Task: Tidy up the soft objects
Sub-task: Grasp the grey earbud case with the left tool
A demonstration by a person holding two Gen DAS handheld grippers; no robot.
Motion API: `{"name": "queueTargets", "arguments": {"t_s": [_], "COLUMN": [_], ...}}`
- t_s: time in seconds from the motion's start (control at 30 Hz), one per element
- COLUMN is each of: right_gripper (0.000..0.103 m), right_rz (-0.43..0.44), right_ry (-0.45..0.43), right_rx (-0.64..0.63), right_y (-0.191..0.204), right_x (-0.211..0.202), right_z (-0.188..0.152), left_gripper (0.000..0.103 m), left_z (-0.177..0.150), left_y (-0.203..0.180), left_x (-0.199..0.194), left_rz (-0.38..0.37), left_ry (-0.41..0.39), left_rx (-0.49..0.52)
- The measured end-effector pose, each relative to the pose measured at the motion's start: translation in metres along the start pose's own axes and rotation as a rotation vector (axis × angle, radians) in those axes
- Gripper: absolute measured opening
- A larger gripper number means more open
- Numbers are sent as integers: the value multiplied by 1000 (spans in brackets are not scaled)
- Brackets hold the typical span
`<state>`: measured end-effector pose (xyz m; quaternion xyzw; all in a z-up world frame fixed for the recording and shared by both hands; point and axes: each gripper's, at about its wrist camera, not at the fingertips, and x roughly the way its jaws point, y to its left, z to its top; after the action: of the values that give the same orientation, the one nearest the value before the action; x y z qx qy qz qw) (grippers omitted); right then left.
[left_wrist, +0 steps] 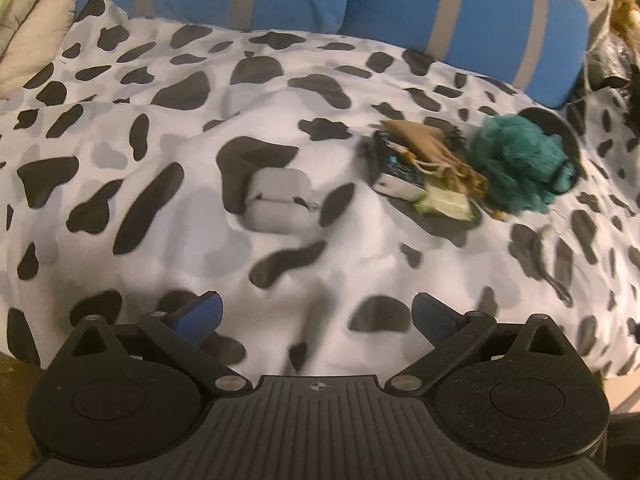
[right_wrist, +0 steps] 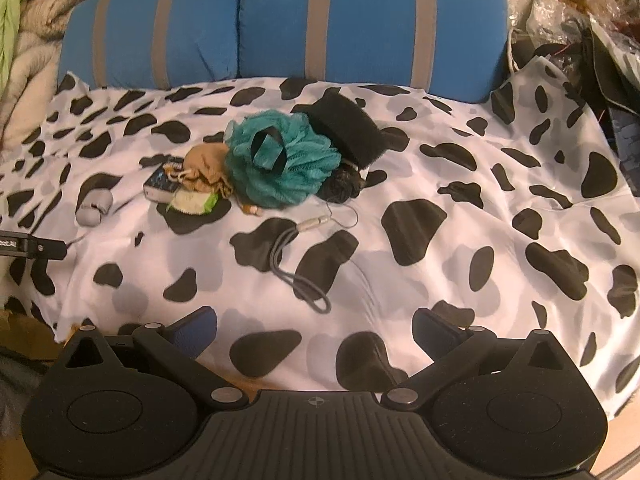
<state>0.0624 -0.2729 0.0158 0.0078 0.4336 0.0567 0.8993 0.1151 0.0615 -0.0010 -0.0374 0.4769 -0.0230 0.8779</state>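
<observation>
Cow-print bedspread (right_wrist: 440,216) — blue striped pillows (right_wrist: 360,20) behind, teal loofah (right_wrist: 280,160) mid-bed

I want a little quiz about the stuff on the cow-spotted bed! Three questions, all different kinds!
1. True or false: the teal bath pouf touches the tan drawstring pouch.
2. What lies alone nearest the right hand-held gripper: A grey cord, B black sponge, C small grey case?
3. Fill in: both hand-held grippers, including the left, are ____.

Key: 1 true; 2 A; 3 open.
</observation>
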Motion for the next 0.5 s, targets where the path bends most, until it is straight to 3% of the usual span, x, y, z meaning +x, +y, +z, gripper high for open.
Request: {"name": "queueTargets", "arguments": {"t_s": [0.37,0.4,0.43,0.5], "right_gripper": [103,103,103,103], "right_rz": [11,13,15,19], "right_ry": [4,2,3,8], "right_rx": [46,52,58,70], "right_y": [-18,-20,-22,-25], "right_x": [13,14,15,17], "right_z": [16,17,18,21], "left_gripper": [102,100,92,90], "left_z": [38,42,45,50], "left_y": [17,20,22,27], "left_x": [37,41,46,56], "left_rz": [71,73,74,78], "left_ry": [-70,-70,-67,-49], "left_rx": [-1,-9,-14,-22]}}
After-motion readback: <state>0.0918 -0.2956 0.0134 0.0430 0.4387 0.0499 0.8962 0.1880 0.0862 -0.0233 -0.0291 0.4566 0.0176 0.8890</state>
